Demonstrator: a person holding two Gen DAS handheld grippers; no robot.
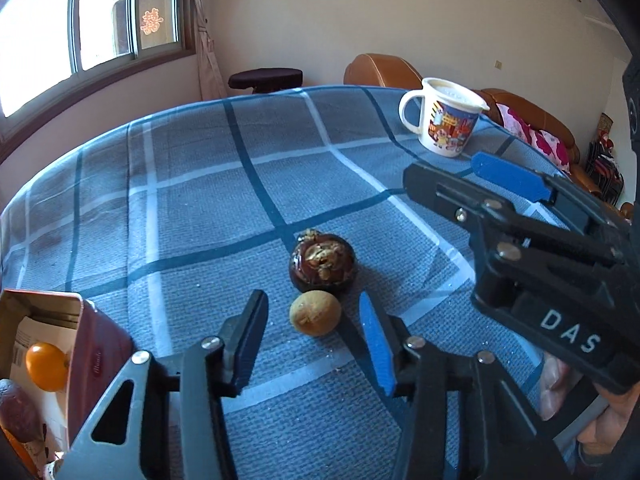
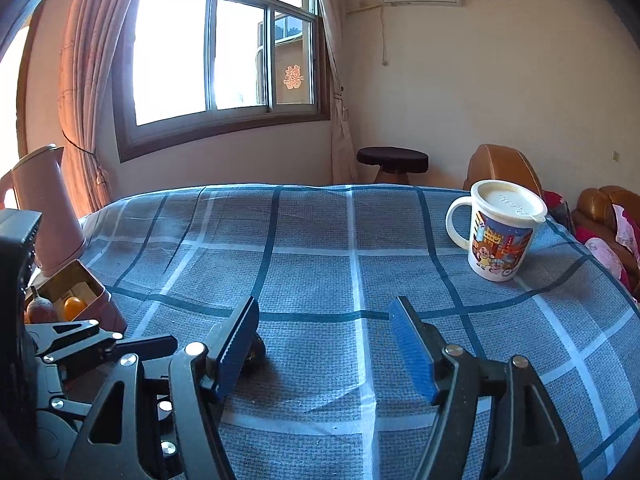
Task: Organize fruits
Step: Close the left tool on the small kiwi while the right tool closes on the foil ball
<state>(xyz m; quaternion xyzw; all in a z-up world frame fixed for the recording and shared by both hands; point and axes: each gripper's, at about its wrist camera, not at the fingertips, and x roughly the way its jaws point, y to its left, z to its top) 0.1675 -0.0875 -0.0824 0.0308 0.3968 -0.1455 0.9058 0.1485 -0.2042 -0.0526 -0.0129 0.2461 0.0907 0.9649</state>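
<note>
On a counter (image 1: 200,184) draped in blue plaid cloth, the left gripper (image 1: 312,336) points down at a small tan fruit (image 1: 315,313), which sits between its parted fingers, neither pad touching it. The fruit is roundish with no clear long axis, its skin dull and rough. Just beyond, touching it on the far side, rests a dark brown mangosteen (image 1: 323,264) with a dried, crusty calyx. The right gripper (image 2: 328,344) hovers to the right, jaws apart and empty, farther from the fruit. At near left an open reddish box (image 1: 96,344) already holds an orange fruit (image 1: 46,366), the likely destination. A lidded cartoon mug (image 1: 444,120) stands far right.
</note>
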